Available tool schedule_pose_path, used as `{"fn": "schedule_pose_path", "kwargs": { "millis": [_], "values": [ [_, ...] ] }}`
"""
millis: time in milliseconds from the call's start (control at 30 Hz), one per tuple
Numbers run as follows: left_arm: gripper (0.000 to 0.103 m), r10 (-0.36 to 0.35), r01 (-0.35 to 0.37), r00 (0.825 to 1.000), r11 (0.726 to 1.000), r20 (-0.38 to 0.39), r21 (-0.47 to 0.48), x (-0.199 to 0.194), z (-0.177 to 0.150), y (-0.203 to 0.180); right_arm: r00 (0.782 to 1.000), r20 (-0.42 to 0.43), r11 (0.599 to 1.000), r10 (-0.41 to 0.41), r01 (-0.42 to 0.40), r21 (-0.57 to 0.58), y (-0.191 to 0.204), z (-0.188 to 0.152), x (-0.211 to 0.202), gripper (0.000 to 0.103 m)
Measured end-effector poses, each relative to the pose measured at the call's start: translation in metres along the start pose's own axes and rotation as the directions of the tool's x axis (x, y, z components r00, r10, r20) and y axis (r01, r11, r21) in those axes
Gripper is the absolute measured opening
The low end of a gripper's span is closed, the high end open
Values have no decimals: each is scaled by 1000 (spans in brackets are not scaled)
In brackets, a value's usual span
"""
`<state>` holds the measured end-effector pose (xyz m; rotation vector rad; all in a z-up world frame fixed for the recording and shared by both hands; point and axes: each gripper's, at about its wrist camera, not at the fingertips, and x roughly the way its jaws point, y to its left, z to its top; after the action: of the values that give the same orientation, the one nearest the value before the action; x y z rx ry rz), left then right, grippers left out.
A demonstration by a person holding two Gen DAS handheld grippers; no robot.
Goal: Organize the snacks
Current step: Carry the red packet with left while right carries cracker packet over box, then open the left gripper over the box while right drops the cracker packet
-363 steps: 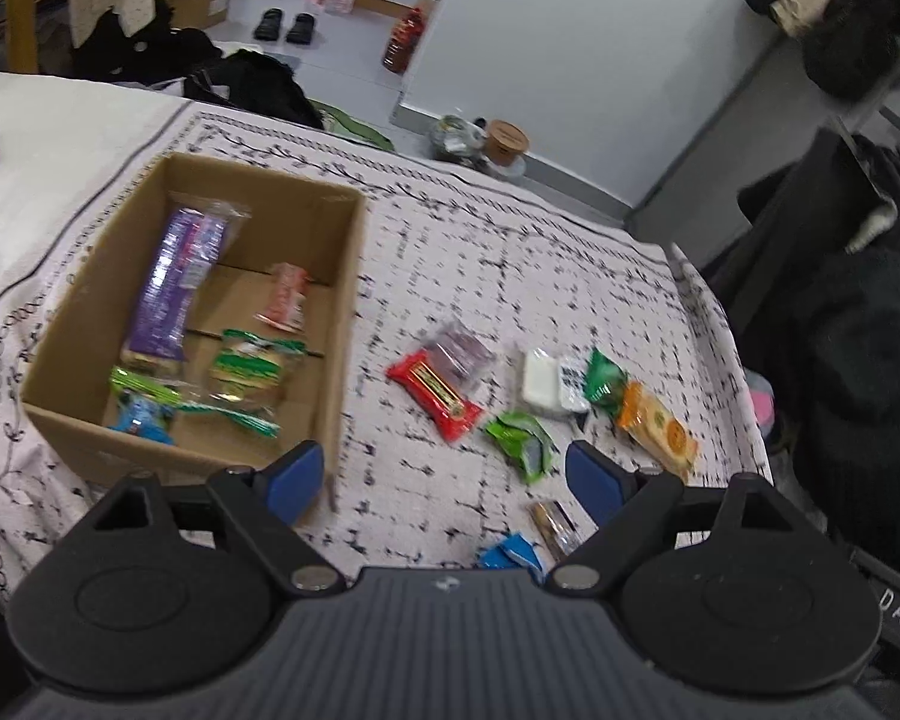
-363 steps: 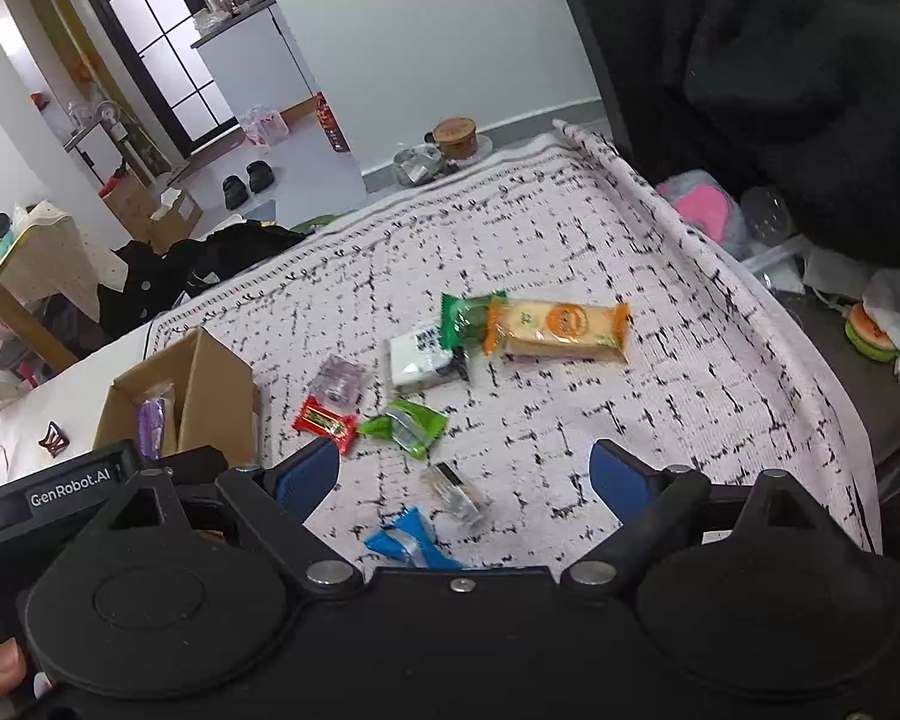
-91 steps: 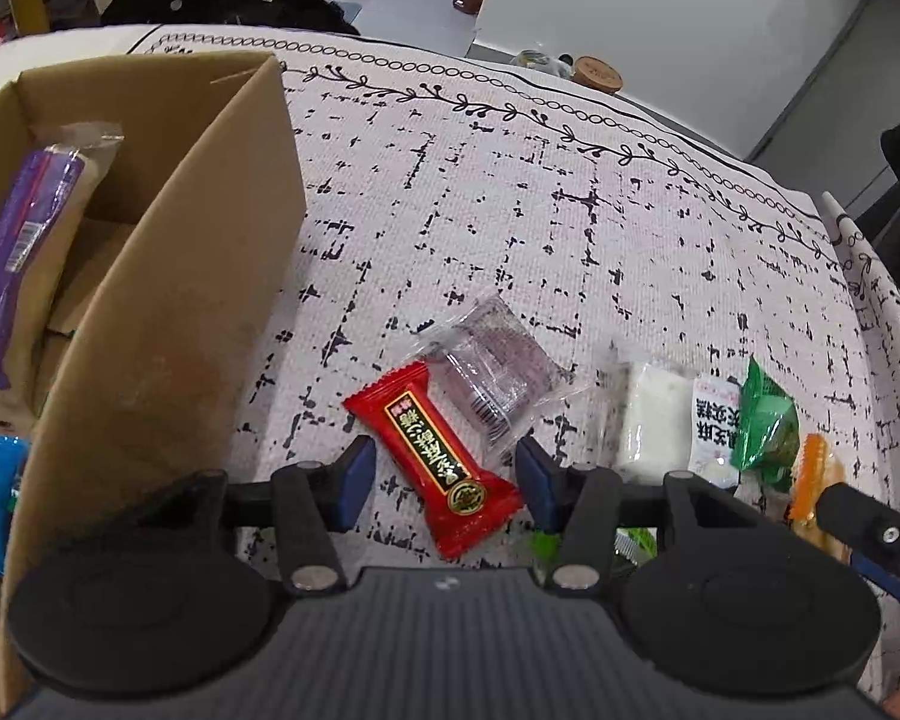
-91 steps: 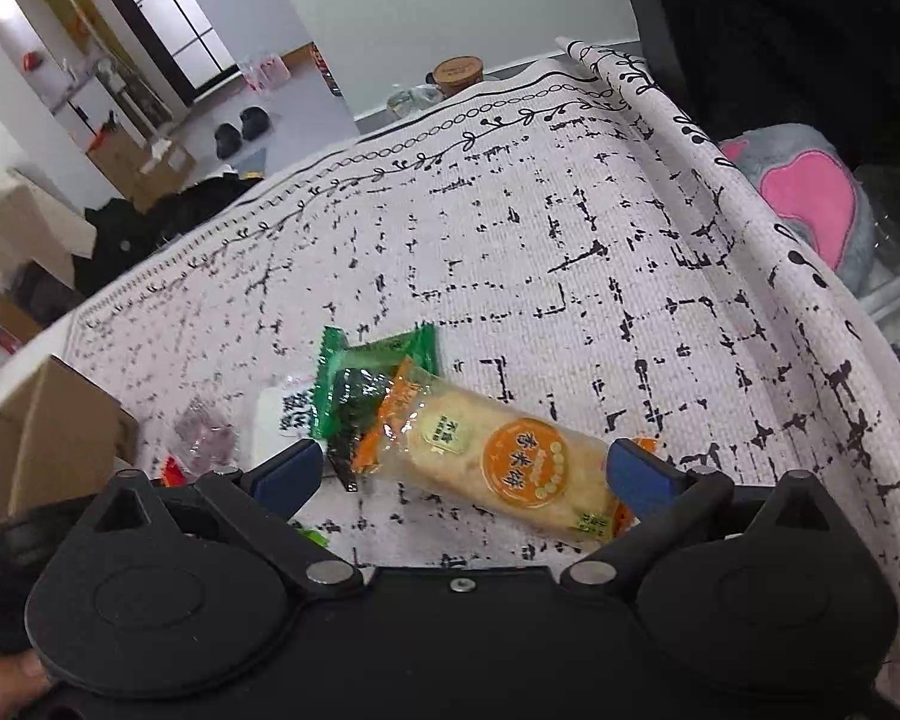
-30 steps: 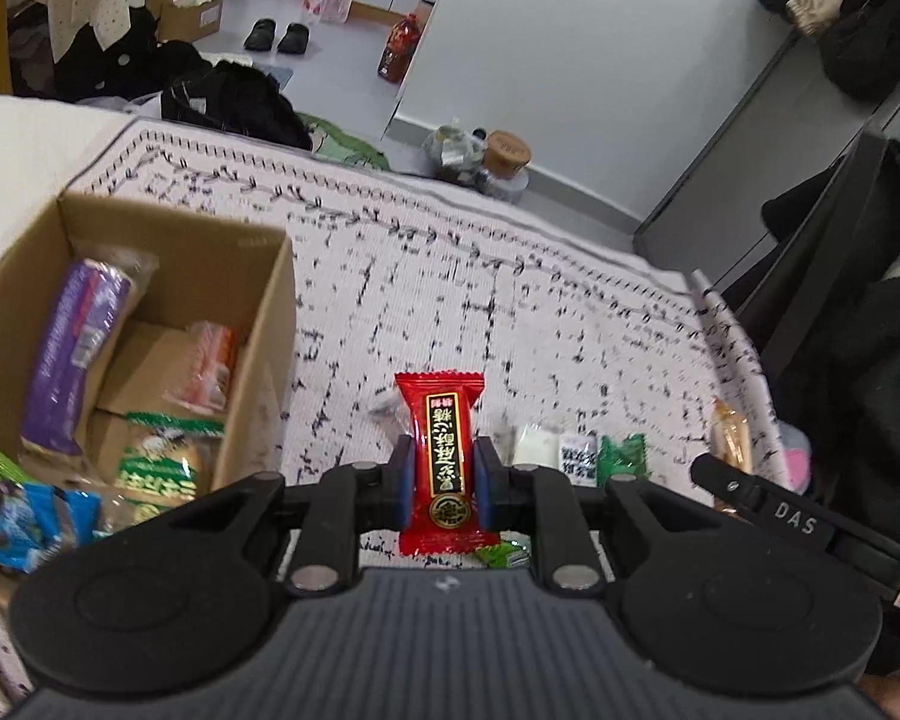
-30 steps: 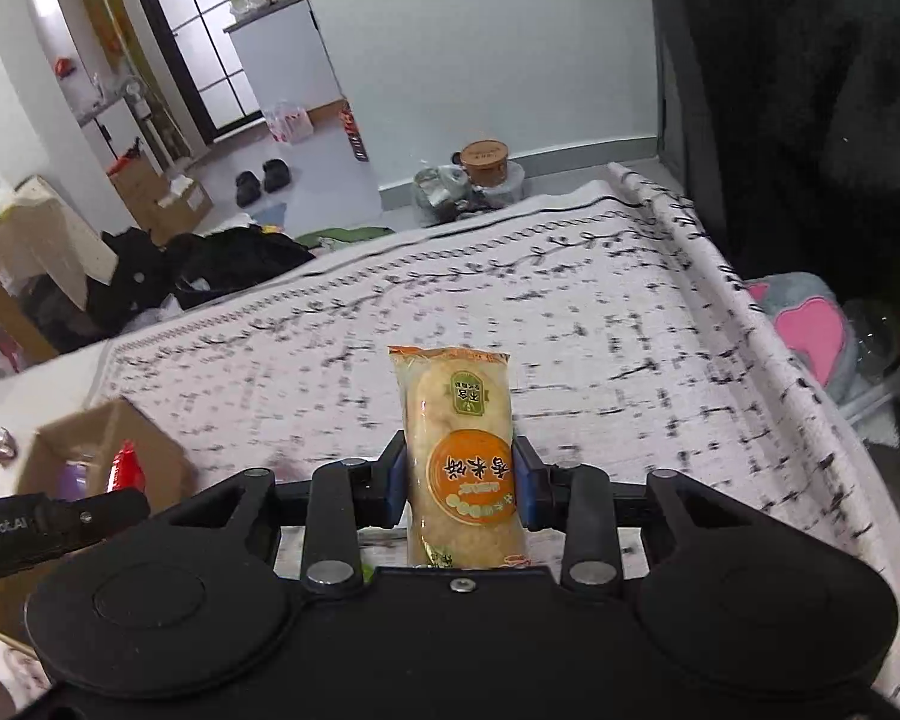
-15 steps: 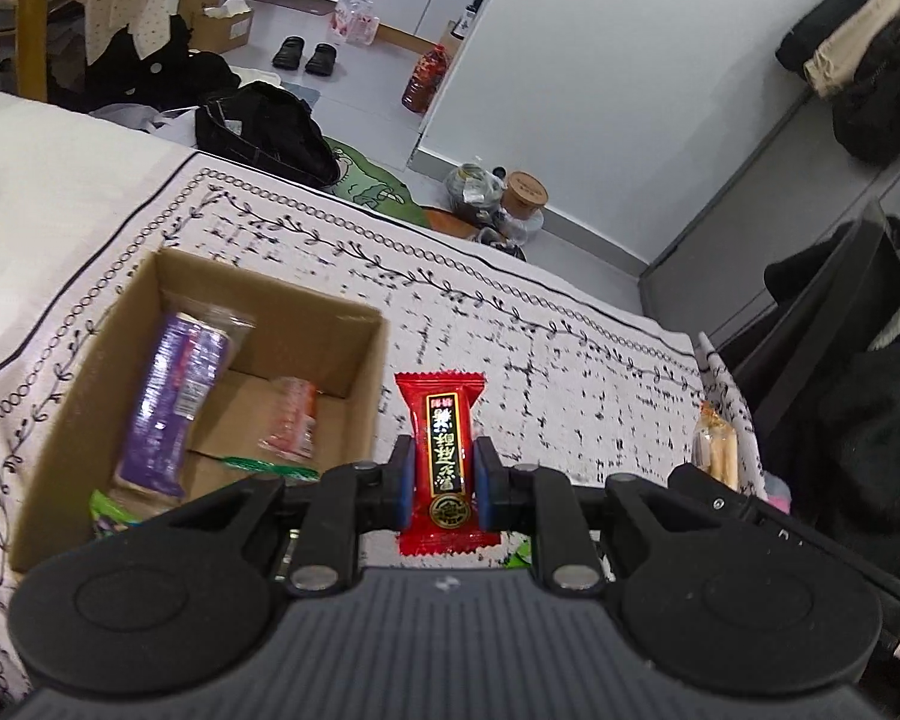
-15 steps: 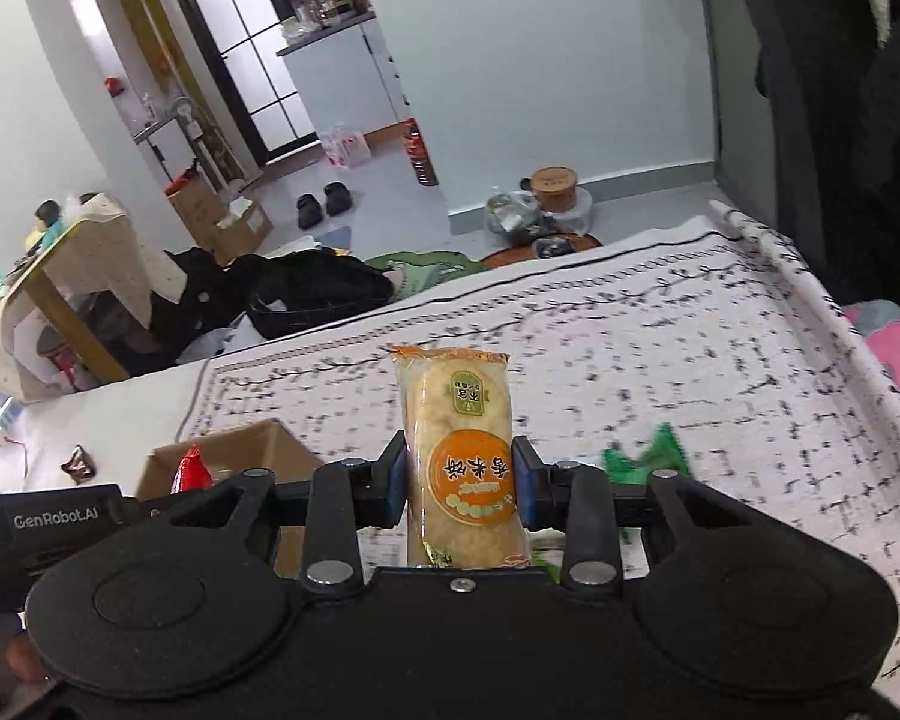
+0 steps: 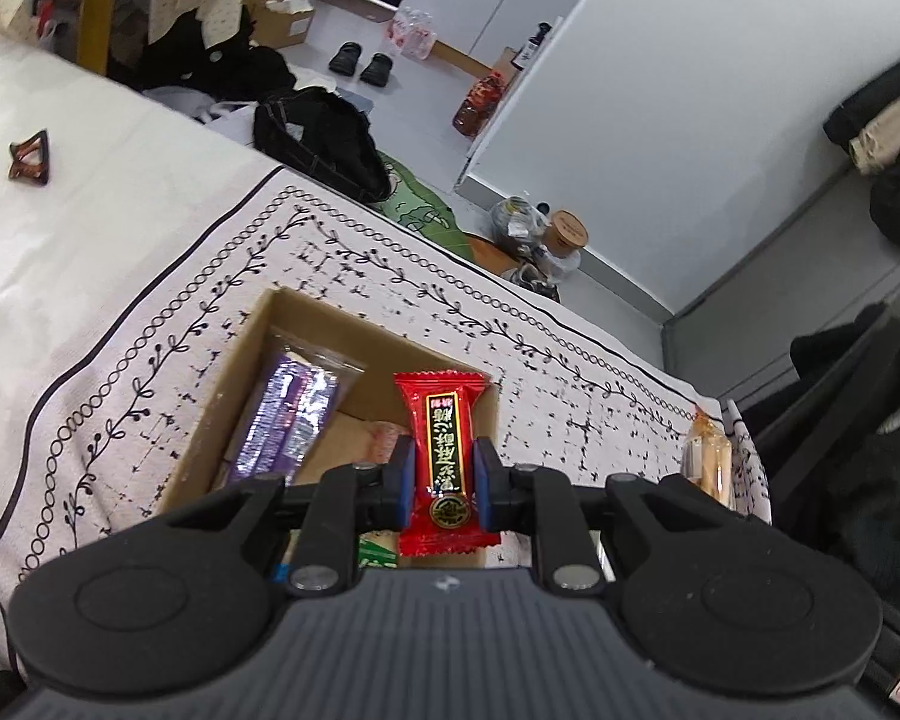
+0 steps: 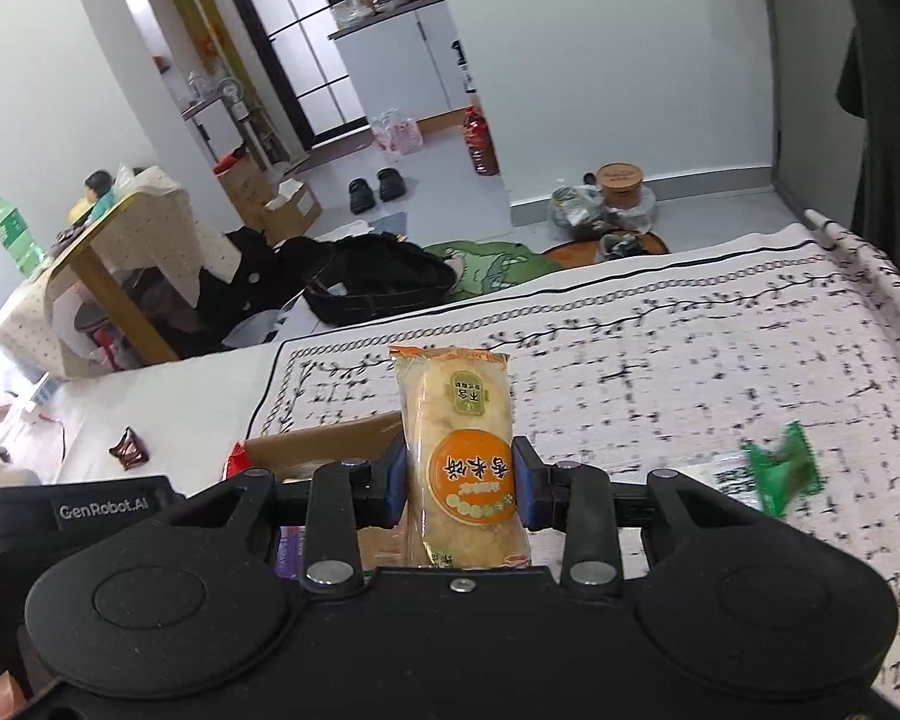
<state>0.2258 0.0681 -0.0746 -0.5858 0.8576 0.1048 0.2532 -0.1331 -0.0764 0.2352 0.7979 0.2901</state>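
Observation:
My left gripper (image 9: 441, 483) is shut on a red candy packet (image 9: 441, 450), held upright above the open cardboard box (image 9: 243, 372). Inside the box lies a purple snack bag (image 9: 288, 420) along with other packets. My right gripper (image 10: 457, 480) is shut on an orange rice-cracker packet (image 10: 459, 456), also upright, with the box (image 10: 324, 441) just beyond and below it. In the left wrist view the rice-cracker packet (image 9: 705, 462) shows at the right, edge on. A green packet (image 10: 783, 471) lies on the patterned cloth to the right.
The box stands on a white cloth (image 9: 570, 378) with black markings over a table. A small brown object (image 9: 29, 159) lies on the plain white surface to the left. Beyond the table's far edge are dark bags (image 10: 378, 282), shoes and jars on the floor.
Both grippers have moved left and a little up with their packets. The box now sits right under the left gripper and has come in front of the right one.

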Motion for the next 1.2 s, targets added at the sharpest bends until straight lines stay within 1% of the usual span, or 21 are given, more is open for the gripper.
{"fn": "schedule_pose_path", "kwargs": {
  "millis": [100, 200, 267, 333, 467, 567, 633, 667, 733, 767, 800, 833, 867, 900, 933, 1000, 1033, 1067, 1200],
  "values": [
    [19, -3, 3, 1000, 1000, -2, -27, 0, 5, 10, 1000, -11, 1000, 8, -8, -8, 12, 0, 7, 34],
    [19, -11, 10, 1000, 998, -19, -67, 3, 7, 22, 1000, -22, 1000, 14, -14, -13, 22, -1, 14, 34],
    [19, 3, -5, 1000, 997, -25, -82, 5, 9, 28, 999, -31, 1000, 13, -14, -15, 28, -2, 19, 34],
    [24, 20, -23, 999, 995, -36, -94, 8, 11, 33, 999, -41, 1000, 17, -17, -16, 33, -3, 24, 34],
    [25, 17, -27, 998, 986, -66, -165, 12, 15, 50, 998, -62, 1000, 22, -23, -17, 42, -5, 35, 34],
    [30, 31, -43, 998, 978, -59, -202, 11, 18, 61, 997, -73, 999, 39, -40, -4, 49, -5, 42, 34],
    [38, 43, -53, 998, 974, -53, -221, 10, 19, 67, 995, -71, 998, 69, -69, 12, 53, -6, 46, 35],
    [40, 47, -57, 998, 971, -50, -231, 9, 20, 69, 994, -72, 997, 81, -80, 17, 54, -5, 48, 37],
    [46, 54, -63, 997, 967, -46, -246, 9, 21, 74, 994, -86, 997, 71, -70, 19, 56, -5, 50, 49],
    [46, 55, -65, 997, 966, -47, -250, 10, 22, 75, 995, -86, 998, 56, -55, 18, 55, -6, 50, 58],
    [47, 56, -67, 997, 965, -50, -252, 10, 23, 77, 995, -85, 999, 43, -42, 15, 54, -6, 49, 63],
    [49, 57, -69, 997, 965, -53, -254, 11, 23, 78, 996, -86, 999, 32, -31, 14, 52, -6, 48, 66],
    [50, 58, -71, 997, 964, -57, -256, 12, 23, 79, 996, -87, 999, 25, -23, 22, 49, -6, 46, 71],
    [55, 60, -73, 996, 964, -59, -257, 12, 24, 79, 996, -86, 999, 19, -17, 32, 45, -6, 44, 75],
    [61, 63, -77, 996, 963, -60, -259, 12, 24, 79, 996, -85, 999, 11, -8, 44, 40, -6, 42, 76],
    [68, 73, -86, 996, 961, -59, -262, 12, 24, 79, 997, -79, 998, -14, 19, 57, 33, -6, 38, 82],
    [70, 77, -90, 995, 961, -59, -263, 13, 24, 78, 997, -76, 998, -33, 37, 57, 29, -6, 35, 84],
    [71, 78, -92, 995, 961, -62, -261, 14, 23, 78, 996, -71, 997, -46, 50, 52, 27, -6, 32, 85],
    [78, 77, -95, 994, 967, -82, -238, 17, 21, 72, 994, -68, 996, -80, 82, 29, 17, -7, 24, 86]
  ]
}}
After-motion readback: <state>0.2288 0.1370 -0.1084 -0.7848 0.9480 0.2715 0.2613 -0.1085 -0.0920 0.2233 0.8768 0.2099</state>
